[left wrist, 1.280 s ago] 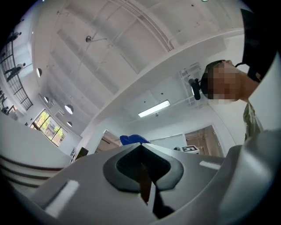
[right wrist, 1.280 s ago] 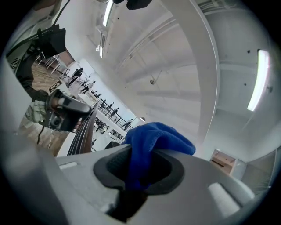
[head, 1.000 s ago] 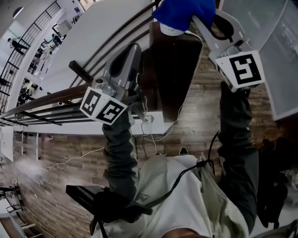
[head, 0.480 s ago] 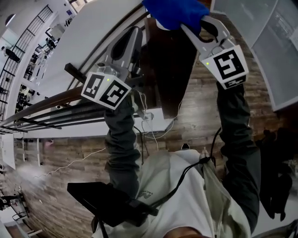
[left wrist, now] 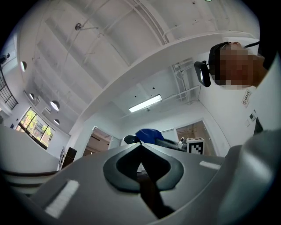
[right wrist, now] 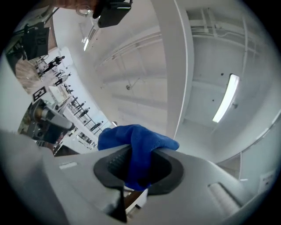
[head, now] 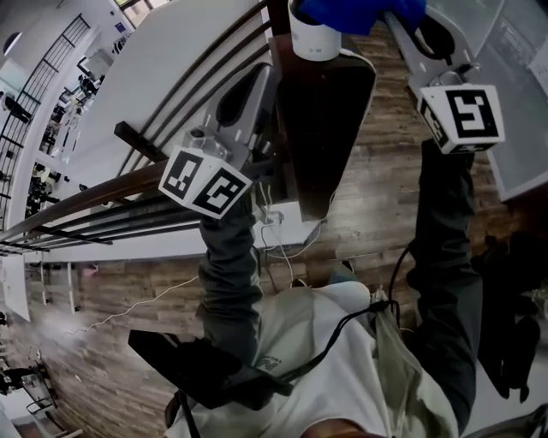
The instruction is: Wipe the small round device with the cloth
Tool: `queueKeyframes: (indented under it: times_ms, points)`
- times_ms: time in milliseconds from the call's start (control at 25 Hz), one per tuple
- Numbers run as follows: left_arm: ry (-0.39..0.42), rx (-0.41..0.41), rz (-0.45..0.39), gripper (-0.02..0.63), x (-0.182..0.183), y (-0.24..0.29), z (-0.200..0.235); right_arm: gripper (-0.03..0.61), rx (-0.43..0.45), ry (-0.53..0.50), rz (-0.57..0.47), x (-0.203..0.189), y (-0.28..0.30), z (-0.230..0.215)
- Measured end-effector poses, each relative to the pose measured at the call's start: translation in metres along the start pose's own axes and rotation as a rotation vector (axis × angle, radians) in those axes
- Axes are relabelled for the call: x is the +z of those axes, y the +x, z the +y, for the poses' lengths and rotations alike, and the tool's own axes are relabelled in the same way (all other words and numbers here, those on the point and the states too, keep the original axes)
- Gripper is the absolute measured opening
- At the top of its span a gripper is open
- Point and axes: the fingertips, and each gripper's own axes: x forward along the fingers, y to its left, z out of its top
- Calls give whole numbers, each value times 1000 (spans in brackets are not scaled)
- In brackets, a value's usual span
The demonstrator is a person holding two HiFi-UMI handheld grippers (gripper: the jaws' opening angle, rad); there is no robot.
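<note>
The small round device (head: 312, 38) is a white cylinder standing on a dark narrow tabletop (head: 330, 111) at the top of the head view. A blue cloth (head: 364, 10) lies over the device's top right edge, and my right gripper (head: 390, 15) is shut on it. The right gripper view shows the cloth (right wrist: 138, 145) bunched between the jaws of the right gripper (right wrist: 138, 169). My left gripper (head: 257, 77) is shut and holds nothing, low beside the tabletop's left edge. In the left gripper view its jaws (left wrist: 140, 147) meet, with the cloth (left wrist: 149, 134) beyond them.
A white cable (head: 278, 231) hangs from the tabletop to a socket block. Dark railing bars (head: 103, 192) run along the left, with a white surface behind them. Wood plank flooring (head: 368, 171) lies below. A grey panel (head: 514, 85) is at the right.
The right gripper has carried the cloth to the right across the device's top, so more of the white side shows. The left gripper stays shut beside the tabletop.
</note>
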Motion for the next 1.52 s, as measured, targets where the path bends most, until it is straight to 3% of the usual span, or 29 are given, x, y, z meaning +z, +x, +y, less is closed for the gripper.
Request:
queueKeyframes:
  times_ms: [80, 160, 400, 600, 800, 920, 1080, 1240, 1400, 1520]
  points:
    - [5, 6, 0, 5, 2, 5, -1, 83, -36, 22, -51, 11, 11, -22]
    - [20, 21, -6, 5, 4, 10, -2, 83, 3, 52, -70, 12, 23, -19]
    - [72, 90, -70, 5, 8, 26, -5, 81, 309, -20, 49, -49, 26, 52]
    - [135, 176, -121, 5, 12, 29, -11, 78, 482, -125, 23, -58, 1, 57]
    - [156, 243, -123, 5, 6, 27, -12, 78, 388, -72, -34, -44, 17, 3]
    - [167, 266, -115, 5, -3, 26, -12, 78, 360, -126, -92, -25, 39, -14]
    - [165, 272, -115, 5, -10, 20, -12, 77, 397, -301, -76, -6, 67, 21]
    - [147, 229, -106, 5, -3, 13, -15, 77, 330, -444, -88, 11, 56, 41]
    - [113, 190, -113, 5, -4, 8, -7, 77, 287, -560, -25, -1, 33, 59]
    - [81, 143, -115, 5, -9, 9, -3, 77, 344, -620, 47, -24, 8, 87]
